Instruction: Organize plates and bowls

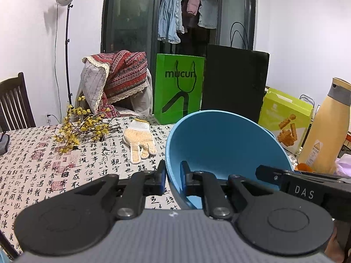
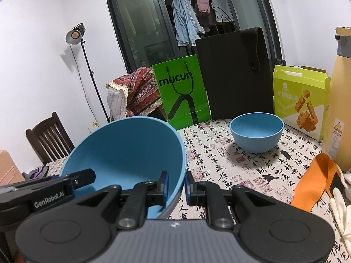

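A big blue bowl (image 1: 223,144) hangs tilted above the calligraphy-print tablecloth (image 1: 43,164), held from both sides. My left gripper (image 1: 173,172) is shut on the bowl's left rim, one finger inside and one outside. In the right wrist view the same big bowl (image 2: 127,149) fills the left side, and my right gripper (image 2: 176,180) is shut on its right rim. Each view shows the other gripper's black finger at the bowl's far rim: the right one (image 1: 269,175), the left one (image 2: 85,177). A smaller blue bowl (image 2: 256,131) stands upright on the table ahead to the right.
Green paper bag (image 2: 182,94), black bag (image 2: 237,72) and yellow-green snack box (image 2: 300,100) line the table's far edge. A tall beige bottle (image 2: 340,100) stands right, an orange cloth (image 2: 318,179) by it. A dotted glove (image 1: 139,138) and yellow flower twigs (image 1: 81,127) lie left.
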Demonstrator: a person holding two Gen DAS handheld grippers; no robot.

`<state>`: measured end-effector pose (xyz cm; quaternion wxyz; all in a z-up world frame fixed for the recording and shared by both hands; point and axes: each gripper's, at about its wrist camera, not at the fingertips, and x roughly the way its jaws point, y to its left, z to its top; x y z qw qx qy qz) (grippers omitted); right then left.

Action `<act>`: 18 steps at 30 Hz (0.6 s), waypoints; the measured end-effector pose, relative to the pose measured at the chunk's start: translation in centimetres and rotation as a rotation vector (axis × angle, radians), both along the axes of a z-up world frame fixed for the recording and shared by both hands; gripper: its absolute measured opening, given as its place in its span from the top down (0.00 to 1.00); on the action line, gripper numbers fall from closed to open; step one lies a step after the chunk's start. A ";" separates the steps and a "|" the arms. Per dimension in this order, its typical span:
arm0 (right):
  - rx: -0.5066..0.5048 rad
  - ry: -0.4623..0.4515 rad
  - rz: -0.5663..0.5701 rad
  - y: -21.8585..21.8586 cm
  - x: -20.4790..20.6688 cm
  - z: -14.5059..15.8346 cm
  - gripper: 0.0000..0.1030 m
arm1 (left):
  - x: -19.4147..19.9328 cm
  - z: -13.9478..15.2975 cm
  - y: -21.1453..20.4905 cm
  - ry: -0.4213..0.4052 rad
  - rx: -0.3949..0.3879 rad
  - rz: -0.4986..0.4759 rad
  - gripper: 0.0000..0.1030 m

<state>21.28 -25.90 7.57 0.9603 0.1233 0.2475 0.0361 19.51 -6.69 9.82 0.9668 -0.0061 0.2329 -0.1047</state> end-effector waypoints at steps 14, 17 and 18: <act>0.013 -0.009 0.009 0.5 -2.1 -0.4 0.86 | -2.3 -0.3 0.9 -0.016 -0.015 0.003 0.86; 0.010 -0.017 0.006 0.6 -2.6 -0.5 0.86 | -2.8 -0.4 1.2 -0.019 -0.023 -0.004 0.86; 0.010 -0.019 0.006 0.6 -2.8 -0.5 0.86 | -3.0 -0.4 1.2 -0.019 -0.023 -0.003 0.86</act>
